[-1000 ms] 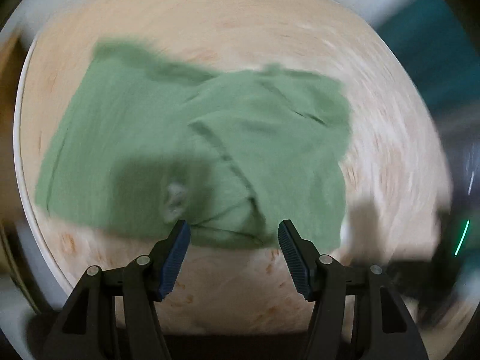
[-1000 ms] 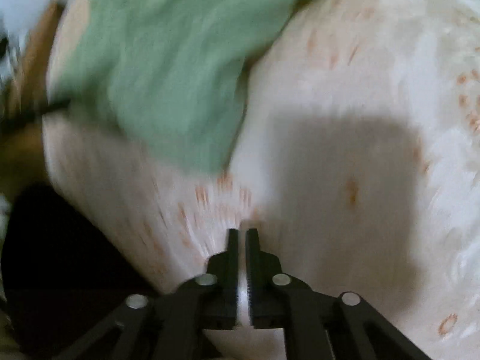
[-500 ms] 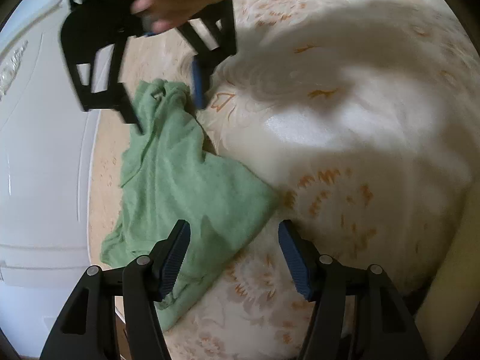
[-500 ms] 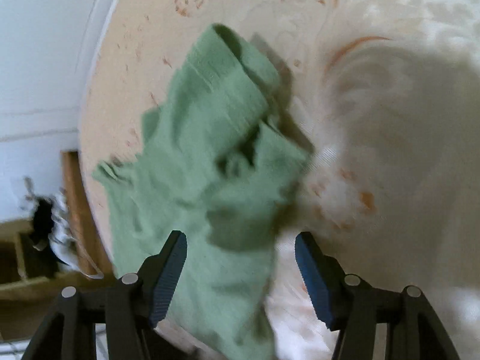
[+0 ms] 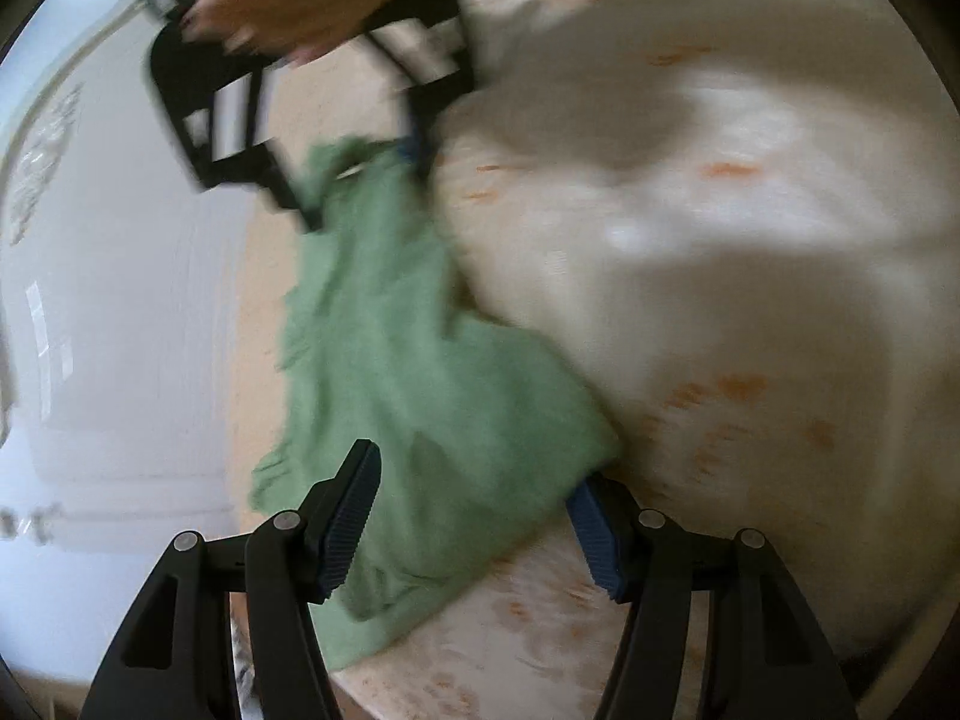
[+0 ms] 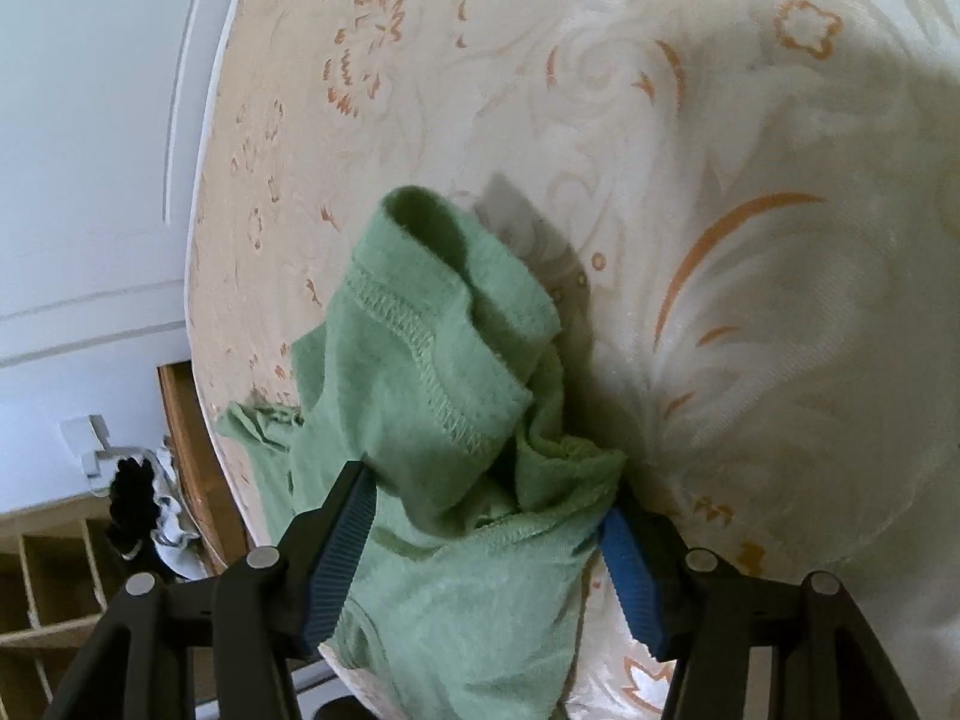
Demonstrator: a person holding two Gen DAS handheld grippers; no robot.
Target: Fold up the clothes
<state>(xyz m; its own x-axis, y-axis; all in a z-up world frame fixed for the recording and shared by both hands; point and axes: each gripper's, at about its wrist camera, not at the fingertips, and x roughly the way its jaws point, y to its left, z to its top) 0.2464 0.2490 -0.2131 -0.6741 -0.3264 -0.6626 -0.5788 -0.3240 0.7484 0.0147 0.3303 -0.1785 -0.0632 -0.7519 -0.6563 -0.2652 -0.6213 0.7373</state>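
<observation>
Left wrist view: one green garment (image 5: 420, 408), rumpled, lying on the patterned bed cover (image 5: 750, 300) near its edge. Left gripper (image 5: 474, 516) fingers wide, straddling the near corner of the cloth. Right gripper (image 5: 360, 180), in a hand (image 5: 300, 6), at the far end; blurred.

Right wrist view: right gripper (image 6: 486, 546) fingers wide, bunched hem between them, not clamped. One garment, two grippers.

Step, judged: taking hold of both ends. Next calls for closing on the fabric.
</observation>
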